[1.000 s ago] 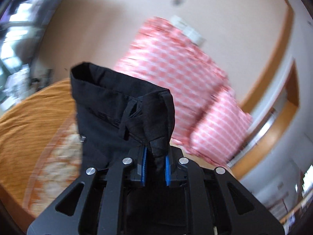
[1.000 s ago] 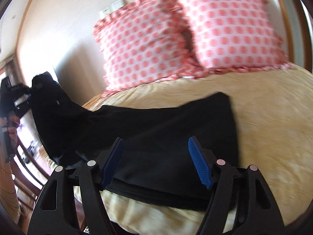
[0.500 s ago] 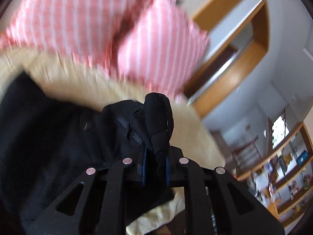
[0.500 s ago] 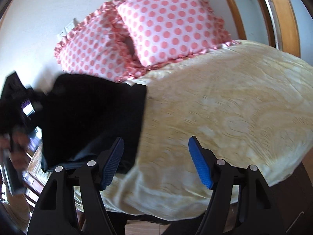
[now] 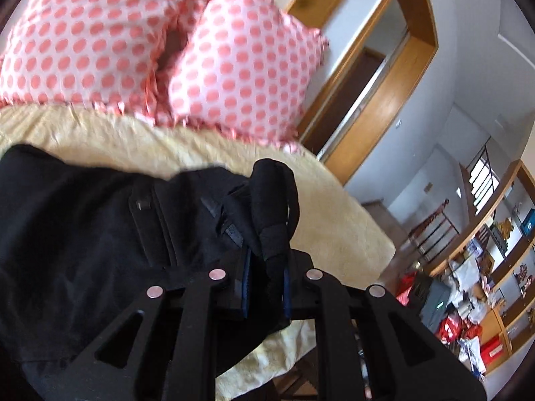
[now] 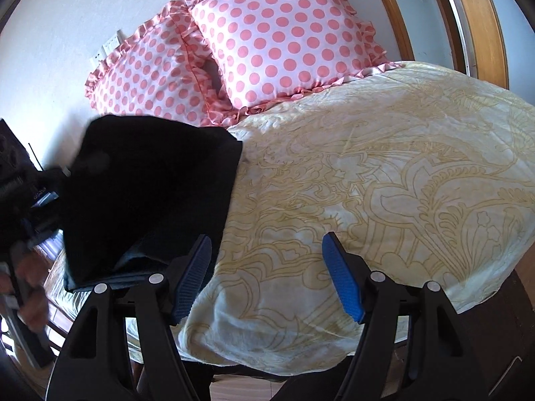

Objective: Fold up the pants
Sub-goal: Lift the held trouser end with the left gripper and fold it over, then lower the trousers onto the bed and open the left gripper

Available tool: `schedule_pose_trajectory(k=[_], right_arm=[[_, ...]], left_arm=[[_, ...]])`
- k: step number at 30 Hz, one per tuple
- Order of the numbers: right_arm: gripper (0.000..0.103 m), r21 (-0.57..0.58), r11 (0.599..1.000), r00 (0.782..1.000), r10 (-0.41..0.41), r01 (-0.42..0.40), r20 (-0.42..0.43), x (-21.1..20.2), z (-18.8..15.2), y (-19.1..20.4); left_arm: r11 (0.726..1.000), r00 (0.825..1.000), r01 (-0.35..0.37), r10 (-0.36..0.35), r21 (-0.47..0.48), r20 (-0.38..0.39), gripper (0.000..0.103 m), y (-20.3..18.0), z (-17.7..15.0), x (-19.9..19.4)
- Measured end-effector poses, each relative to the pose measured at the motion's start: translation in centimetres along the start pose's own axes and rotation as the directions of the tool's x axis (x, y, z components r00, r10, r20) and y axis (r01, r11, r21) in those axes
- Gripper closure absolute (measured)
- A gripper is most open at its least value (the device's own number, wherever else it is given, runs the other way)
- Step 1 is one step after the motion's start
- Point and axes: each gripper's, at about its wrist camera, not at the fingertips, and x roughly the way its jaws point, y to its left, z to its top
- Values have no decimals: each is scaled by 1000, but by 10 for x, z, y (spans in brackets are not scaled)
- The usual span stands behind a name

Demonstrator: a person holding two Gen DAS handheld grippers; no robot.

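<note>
One pair of black pants [image 5: 100, 234] lies doubled over on the near left part of a bed [image 6: 384, 173] spread with a pale yellow cover printed in a gold floral outline. The left tool [image 5: 265, 287] is clamped on a bunched fold of the pants at the waistband, the cloth standing up in a dark knot between its blue pads. In the right wrist view the same tool shows at the far left edge, gripped by one hand [image 6: 30, 287], though blurred. The right tool [image 6: 267, 277] stands with its two blue-padded fingers [image 6: 192, 277] apart and nothing between them, poised above the bare cover just beside the pants' edge.

Two pillows [image 6: 277, 33], white with salmon-pink polka dots and ruffled borders, lean against a white wall at the head of the bed, one overlapping the other. One white switch plate [image 6: 107, 46] sits on the wall beside them. A wood-framed doorway [image 5: 384, 77] opens past the bed, and cluttered wooden shelves [image 5: 495, 267] line the far right of the left wrist view. No brand name, label or writing on the pants or the shelves is sharp enough to read.
</note>
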Motion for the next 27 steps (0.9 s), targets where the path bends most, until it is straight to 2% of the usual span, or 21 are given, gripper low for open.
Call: schedule_pose_trajectory(k=[2, 6, 11, 13, 15, 17, 19, 20, 21, 22, 24, 26, 27], right_arm=[[33, -11, 1000, 1000, -11, 11, 7, -2, 0, 2], [33, -19, 999, 999, -38, 38, 19, -2, 2, 3], [33, -14, 999, 998, -52, 53, 28, -1, 6, 3], [33, -32, 997, 996, -74, 76, 50, -5, 9, 5], [33, -39, 995, 994, -85, 88, 70, -9, 13, 6], [33, -42, 995, 991, -89, 94, 101, -15, 21, 7], [33, -49, 994, 987, -92, 99, 134, -21, 30, 10], [33, -55, 994, 985, -90, 100, 148, -22, 35, 13], [33, -69, 993, 983, -84, 96, 164, -24, 41, 18], [33, -80, 993, 982, -75, 90, 175, -25, 45, 22], [33, -120, 991, 980, -37, 62, 197, -26, 53, 37], [33, -173, 985, 980, 9, 25, 198, -21, 58, 57], [33, -211, 977, 981, 38, 2, 189, -15, 60, 70]], left_arm=[[1000, 1000, -5, 5, 19, 3, 89, -2, -7, 2], [997, 996, -35, 29, 75, 80, 88, -15, -12, -5], [992, 998, -49, 52, 115, -20, 86, -16, -37, 21], [990, 998, -54, 57, 127, -20, 84, -15, -47, 24], [990, 999, -44, 44, 133, 2, 74, -16, -50, 22], [991, 1000, 15, -15, 135, 4, 49, -18, -53, 17], [985, 998, 64, -66, 163, 6, 37, -22, -57, 9], [979, 998, 65, -67, 191, 6, 32, -27, -60, 4], [973, 998, 59, -63, 224, 10, 24, -29, -64, -4], [969, 998, 54, -59, 239, 16, 19, -30, -66, -10], [966, 999, 20, -29, 256, 34, 15, -24, -67, -24], [967, 995, -76, 58, 242, 80, 7, -8, -63, -39], [967, 989, -122, 101, 224, 105, 6, 2, -60, -45]])
